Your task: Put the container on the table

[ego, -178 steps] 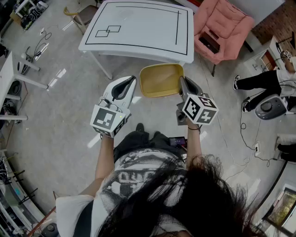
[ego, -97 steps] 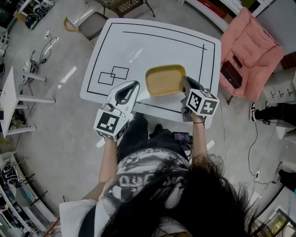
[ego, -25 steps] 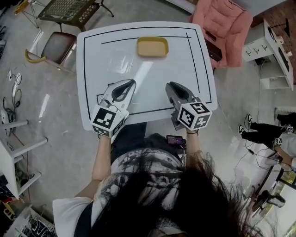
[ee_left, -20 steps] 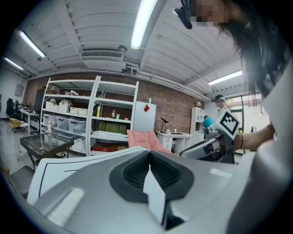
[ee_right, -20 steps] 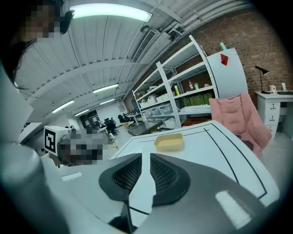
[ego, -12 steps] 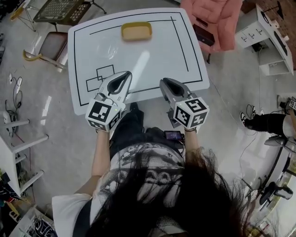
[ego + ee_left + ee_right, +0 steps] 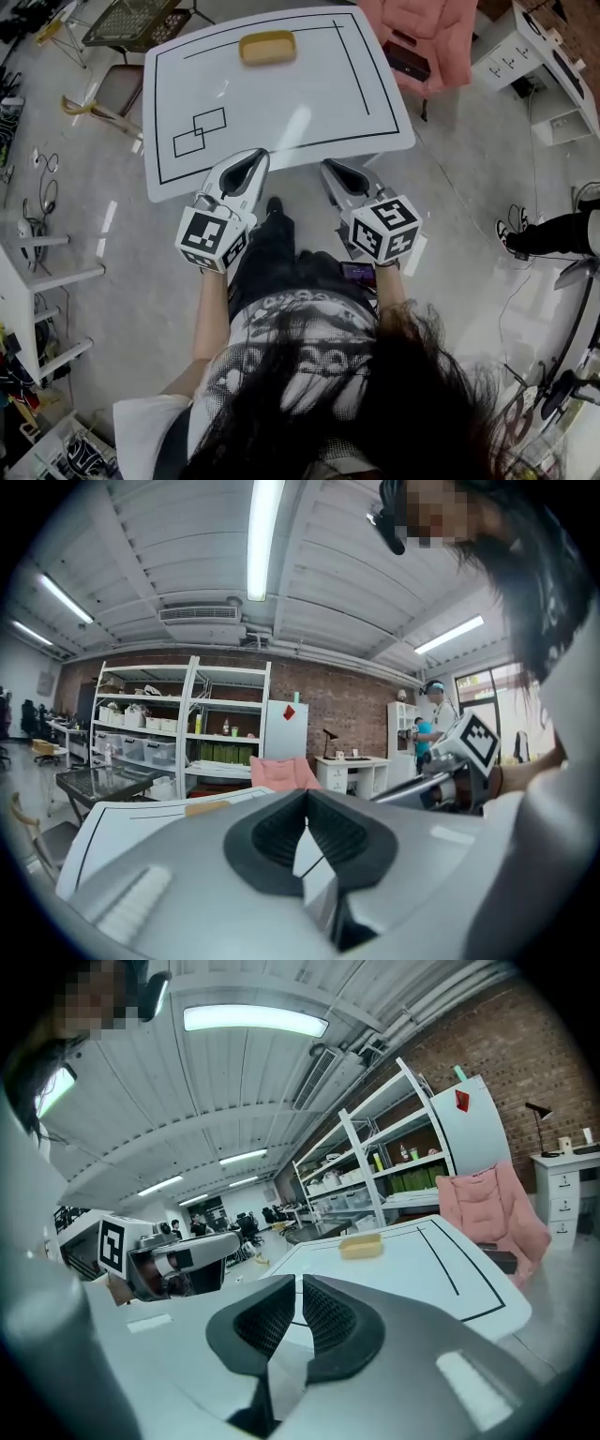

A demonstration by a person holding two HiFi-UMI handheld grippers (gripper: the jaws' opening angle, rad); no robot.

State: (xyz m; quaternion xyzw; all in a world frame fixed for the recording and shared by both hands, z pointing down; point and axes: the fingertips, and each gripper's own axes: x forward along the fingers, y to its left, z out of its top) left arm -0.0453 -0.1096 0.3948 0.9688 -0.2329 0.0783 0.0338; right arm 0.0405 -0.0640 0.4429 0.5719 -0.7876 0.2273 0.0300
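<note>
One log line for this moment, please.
container: on table, far side | left tongs: shut, empty | right tongs: closing, empty

This is a lab or workshop set up in an industrial loft. A brick wall [image 7: 347, 710] runs along the far side behind metal shelving [image 7: 178, 728] stacked with bins. Strip lights [image 7: 263, 536] hang from a ribbed ceiling [image 7: 159, 555]. Loose cables [image 7: 42, 178] trail over the grey floor [image 7: 469, 187] at the left (beside other white benches [image 7: 19, 272]). The near white table [image 7: 281, 103] carries black marked outlines.
</note>
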